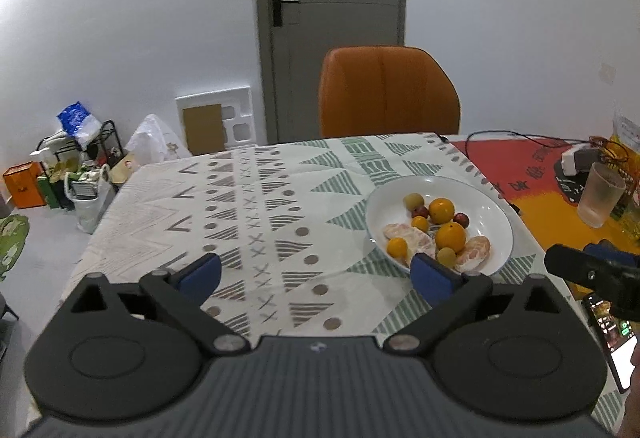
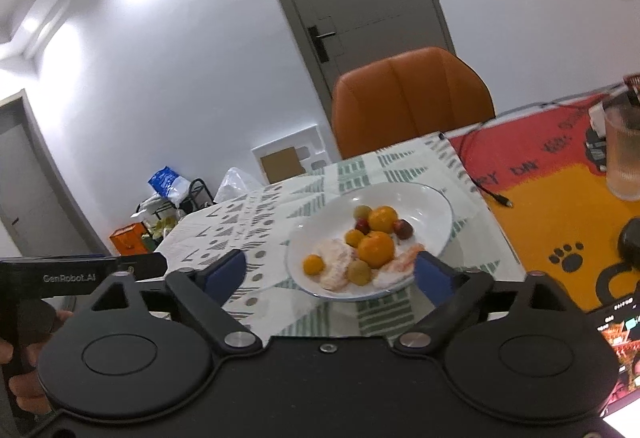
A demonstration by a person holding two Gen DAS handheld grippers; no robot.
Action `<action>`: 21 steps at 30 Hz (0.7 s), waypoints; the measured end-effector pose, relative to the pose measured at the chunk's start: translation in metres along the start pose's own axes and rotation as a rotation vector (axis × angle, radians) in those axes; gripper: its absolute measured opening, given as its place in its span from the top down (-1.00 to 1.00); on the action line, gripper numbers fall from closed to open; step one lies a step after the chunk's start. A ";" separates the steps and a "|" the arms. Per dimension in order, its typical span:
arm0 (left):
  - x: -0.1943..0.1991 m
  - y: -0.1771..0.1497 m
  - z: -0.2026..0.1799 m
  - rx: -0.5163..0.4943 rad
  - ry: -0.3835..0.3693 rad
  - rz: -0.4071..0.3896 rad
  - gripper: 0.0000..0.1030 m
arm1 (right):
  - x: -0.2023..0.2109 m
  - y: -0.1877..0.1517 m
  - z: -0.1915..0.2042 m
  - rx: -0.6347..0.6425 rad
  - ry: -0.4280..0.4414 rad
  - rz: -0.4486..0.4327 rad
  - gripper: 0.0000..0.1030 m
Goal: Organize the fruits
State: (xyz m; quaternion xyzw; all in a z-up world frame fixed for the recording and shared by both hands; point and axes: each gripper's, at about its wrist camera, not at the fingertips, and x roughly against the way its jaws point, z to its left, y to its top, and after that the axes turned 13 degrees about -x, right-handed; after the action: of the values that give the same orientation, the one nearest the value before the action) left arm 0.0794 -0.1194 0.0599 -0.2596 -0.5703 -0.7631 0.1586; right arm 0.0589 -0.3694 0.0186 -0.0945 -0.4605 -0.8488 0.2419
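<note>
left black two-finger gripper with blue pads point(image 1: 316, 278) spread wide, holding nothing, hovering over the patterned tablecloth point(image 1: 256, 206) to the left of the shallow white ceramic plate point(image 1: 496, 206). right black two-finger gripper with blue pads point(image 2: 330, 274) likewise wide and empty, framing the near rim of that same plate point(image 2: 436, 206).

piled loosely on the plate: peeled pale citrus segments point(image 2: 336, 266) nearest, small yellow-green round fruits point(image 2: 359, 272), a small orange kumquat-like fruit point(image 2: 313, 264), two larger round oranges point(image 2: 376, 248), dark red small fruits point(image 2: 403, 229) toward the far side.

likely trouble: round fruit rolling off the plate if nudged by a pad reaching in; soft peeled segments squashed or torn by a hard close; plate sliding on the cloth, or tipping, if a finger presses its near rim.

beyond the plate to the right, a ribbed frosted glass tumbler point(image 2: 624, 158) and a black cable point(image 2: 494, 194) on the red-and-yellow mat point(image 2: 560, 214); a wide swing could knock the tumbler. behind the plate, an orange upholstered chair point(image 2: 412, 98).
</note>
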 end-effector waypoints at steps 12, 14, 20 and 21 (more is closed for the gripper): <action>0.054 -0.021 0.027 0.023 0.046 -0.024 -0.98 | 0.015 -0.012 0.041 0.048 0.007 0.031 -1.00; 0.060 -0.024 0.031 0.020 0.049 -0.024 -0.98 | 0.018 -0.015 0.049 0.060 0.006 0.031 -1.00; 0.075 -0.036 0.043 0.045 0.049 -0.029 -0.99 | 0.022 -0.024 0.061 0.084 -0.001 0.040 -1.00; 0.076 -0.038 0.045 0.051 0.050 -0.026 -0.99 | 0.023 -0.026 0.062 0.088 -0.001 0.042 -1.00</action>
State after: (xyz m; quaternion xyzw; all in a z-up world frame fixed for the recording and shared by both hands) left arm 0.0063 -0.0610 0.0835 -0.2290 -0.5886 -0.7566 0.1694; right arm 0.0225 -0.3132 0.0431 -0.0937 -0.4955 -0.8225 0.2632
